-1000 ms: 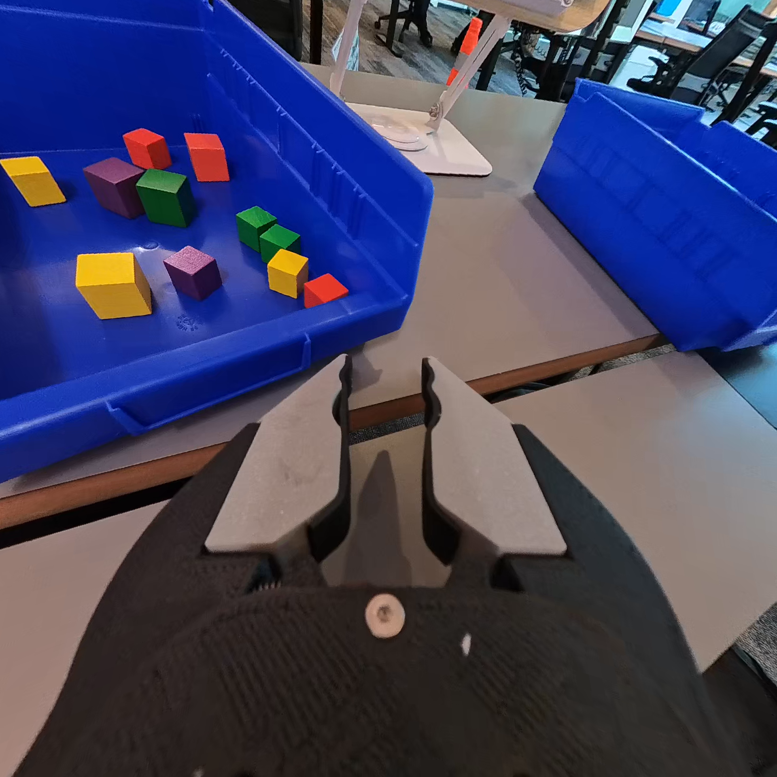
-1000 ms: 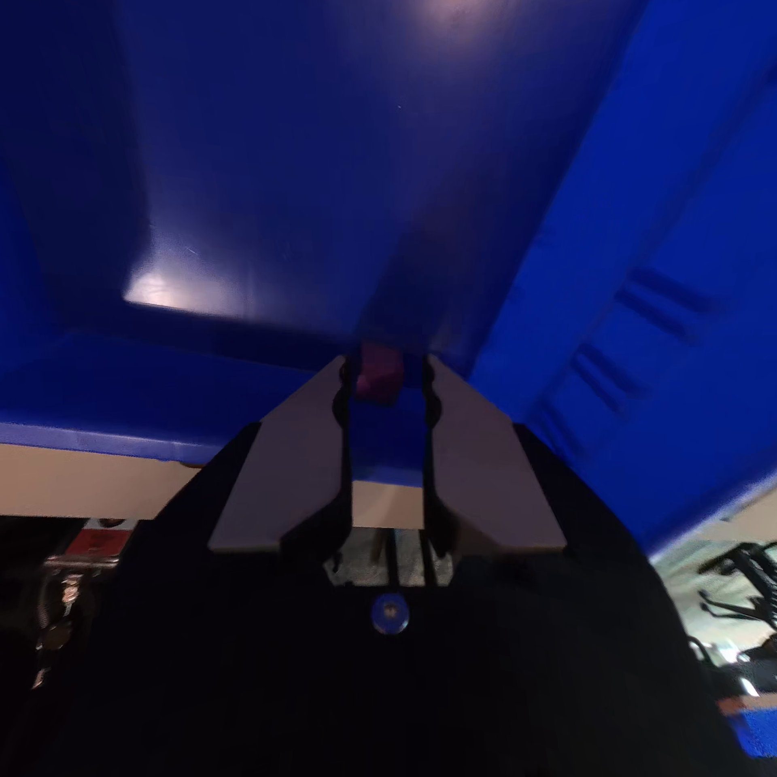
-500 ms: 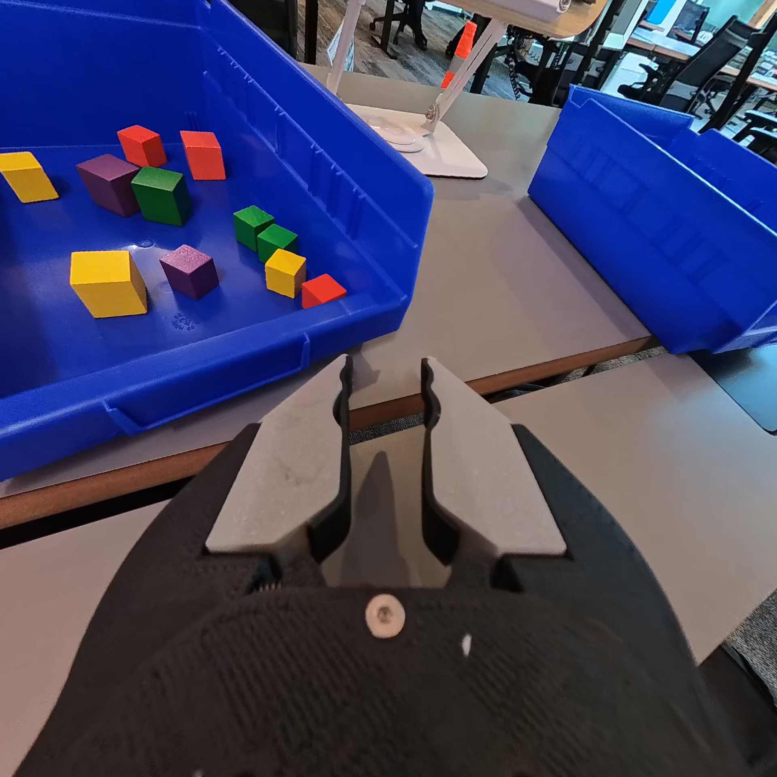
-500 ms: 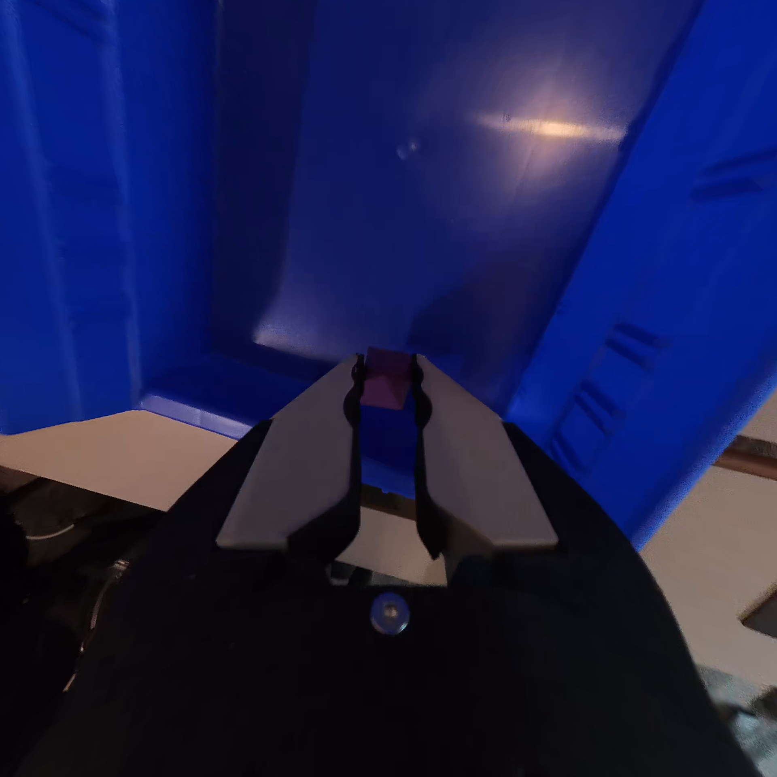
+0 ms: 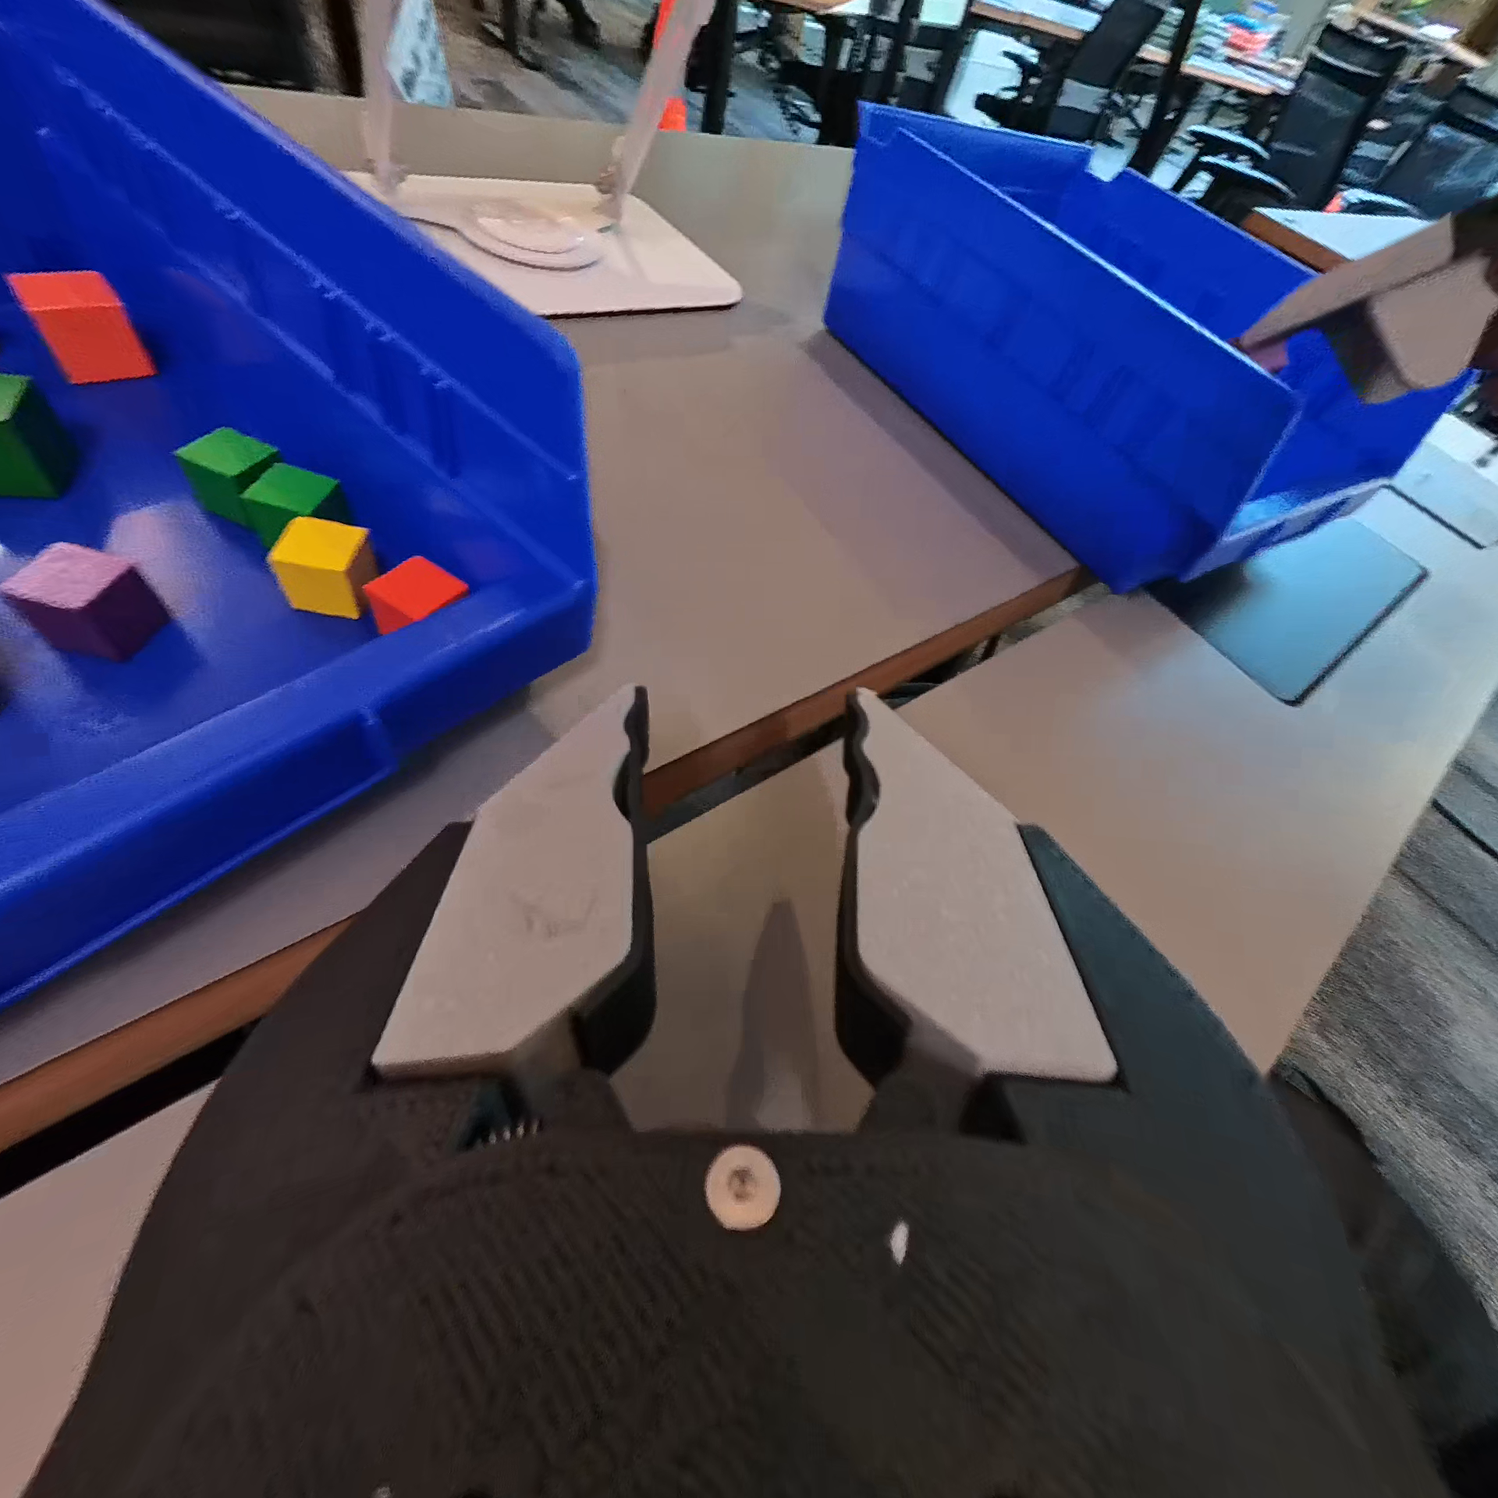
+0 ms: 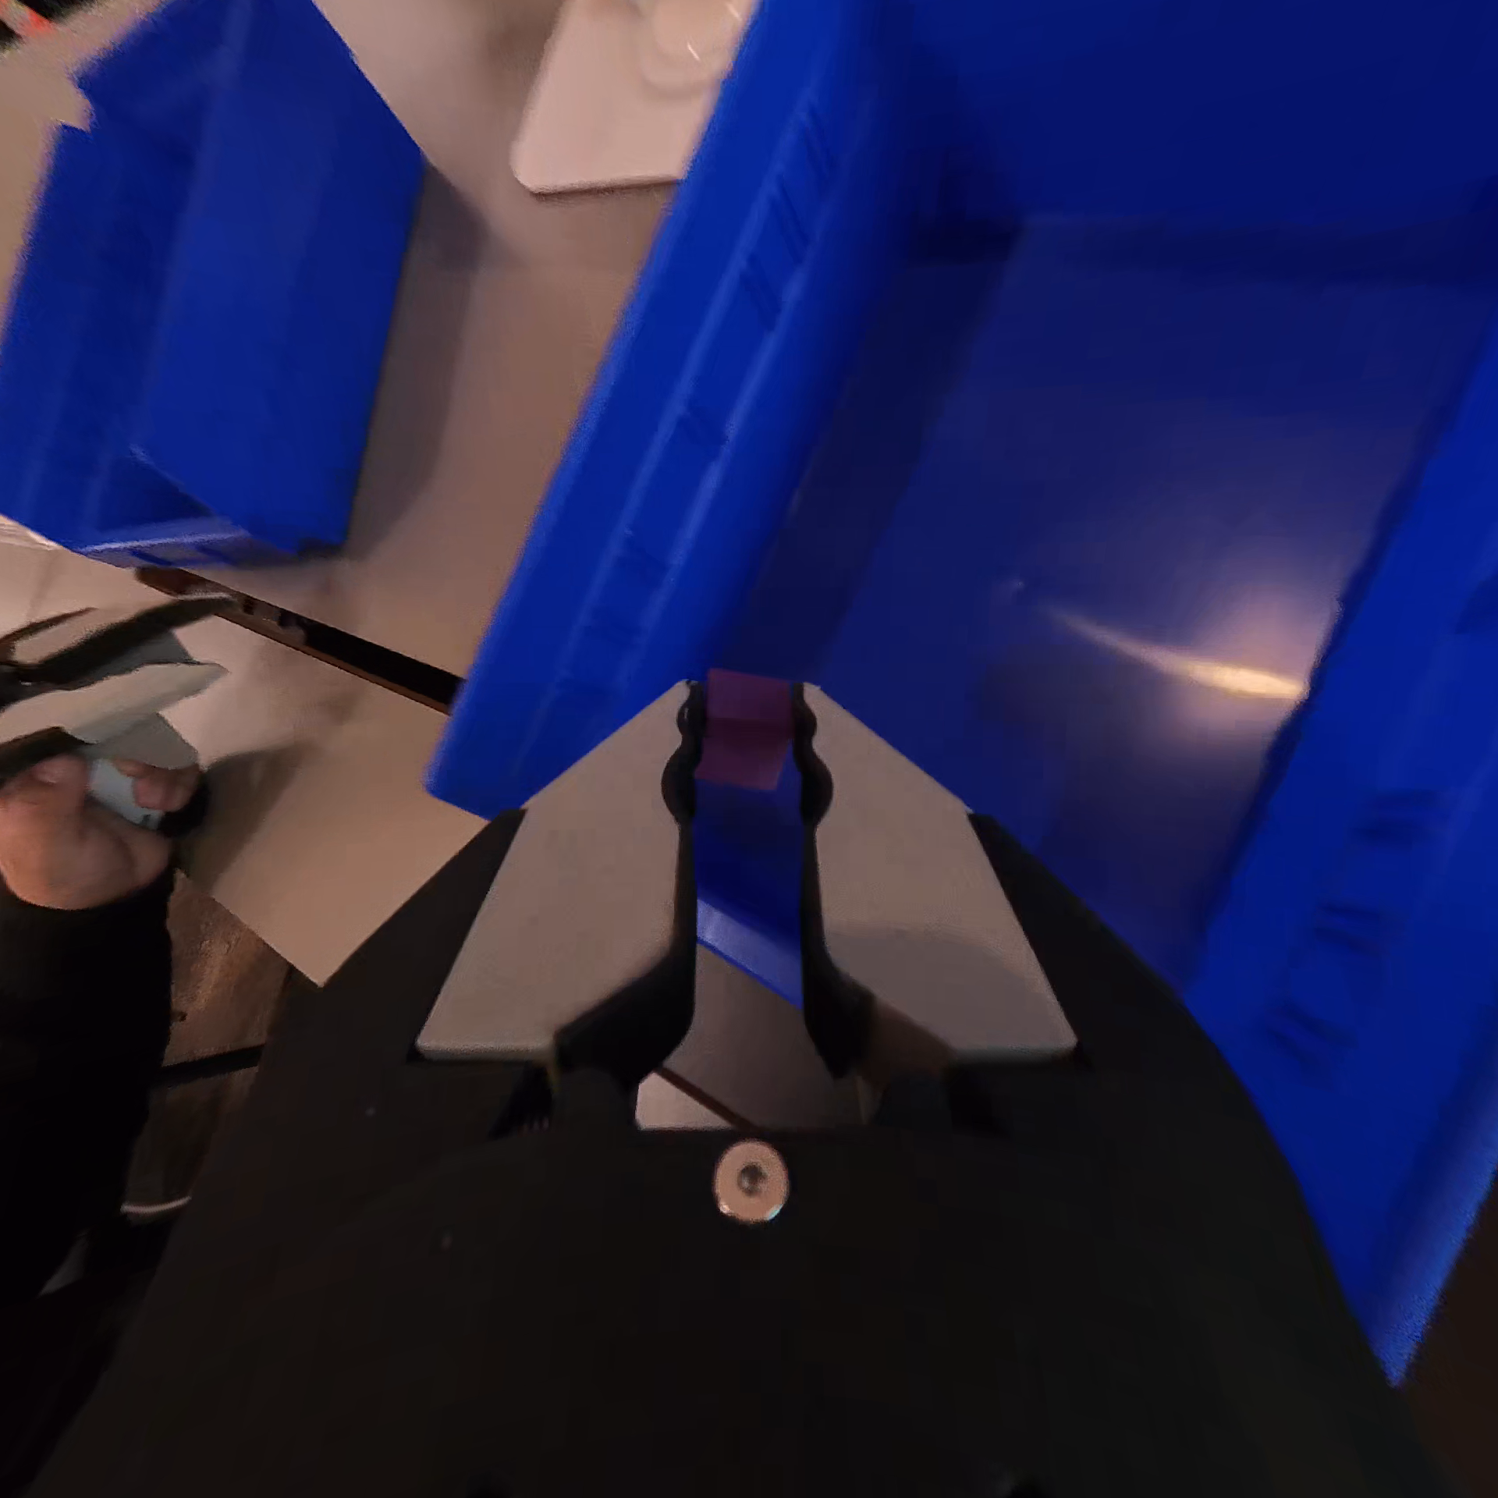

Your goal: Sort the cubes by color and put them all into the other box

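Left tool (image 5: 744, 750): black ribbed printed body, two flat grey wedge fingers (image 5: 543, 900) with black wavy inner edges, silver screw (image 5: 742, 1187) at centre, small white mark beside it. My right tool (image 6: 744, 729) had same build: grey fingers, black housing, silver screw (image 6: 751, 1180). Person's hand (image 6: 73, 827) at left edge wore black sleeve (image 6: 73, 1013).

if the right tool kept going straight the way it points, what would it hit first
Probably the bare floor of the empty blue box, since the right tool, shut on a purple cube, points into it; depth is unclear.
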### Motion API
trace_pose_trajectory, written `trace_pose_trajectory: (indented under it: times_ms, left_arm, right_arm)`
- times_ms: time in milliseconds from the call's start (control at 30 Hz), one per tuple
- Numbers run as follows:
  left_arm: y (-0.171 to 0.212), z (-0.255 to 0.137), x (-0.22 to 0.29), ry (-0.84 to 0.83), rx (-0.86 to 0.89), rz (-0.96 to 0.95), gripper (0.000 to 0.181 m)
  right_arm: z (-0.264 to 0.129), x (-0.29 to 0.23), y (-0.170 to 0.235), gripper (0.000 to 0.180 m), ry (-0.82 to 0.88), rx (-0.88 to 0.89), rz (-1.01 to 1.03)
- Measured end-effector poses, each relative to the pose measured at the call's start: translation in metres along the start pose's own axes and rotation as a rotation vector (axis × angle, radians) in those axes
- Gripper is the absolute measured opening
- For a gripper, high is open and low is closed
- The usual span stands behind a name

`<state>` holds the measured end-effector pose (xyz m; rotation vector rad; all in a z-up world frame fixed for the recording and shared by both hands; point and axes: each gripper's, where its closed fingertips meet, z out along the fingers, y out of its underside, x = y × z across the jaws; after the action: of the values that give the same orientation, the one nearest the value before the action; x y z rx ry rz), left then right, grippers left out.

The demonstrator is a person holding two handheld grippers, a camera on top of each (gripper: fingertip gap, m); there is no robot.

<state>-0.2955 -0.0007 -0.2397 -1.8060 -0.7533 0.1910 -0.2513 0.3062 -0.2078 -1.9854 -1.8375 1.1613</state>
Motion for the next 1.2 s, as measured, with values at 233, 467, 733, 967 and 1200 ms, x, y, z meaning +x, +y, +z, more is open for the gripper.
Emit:
trace_pose_trajectory:
  times_ms: [233, 467, 733, 967, 1200]
  left_arm:
    - [-0.019, 0.022, 0.062, 0.113, -0.013, 0.186, 0.046]
    - [-0.024, 0.048, 0.11, 0.169, -0.022, 0.366, 0.046]
    - [-0.027, 0.055, 0.128, 0.178, 0.096, 0.477, 0.042]
    - [-0.025, 0.066, 0.138, 0.186, 0.088, 0.481, 0.04]
    - [-0.025, 0.069, 0.138, 0.184, 0.088, 0.475, 0.03]
  right_arm:
    - [-0.001, -0.089, -0.016, 0.019, -0.186, 0.211, -0.171]
    - [0.028, -0.17, 0.017, 0.018, -0.451, 0.176, -0.268]
    - [0.04, -0.182, 0.033, 0.019, -0.562, 0.154, -0.258]
    - [0.051, -0.178, 0.042, 0.019, -0.588, 0.153, -0.252]
    - [0.055, -0.176, 0.046, 0.019, -0.554, 0.134, -0.301]
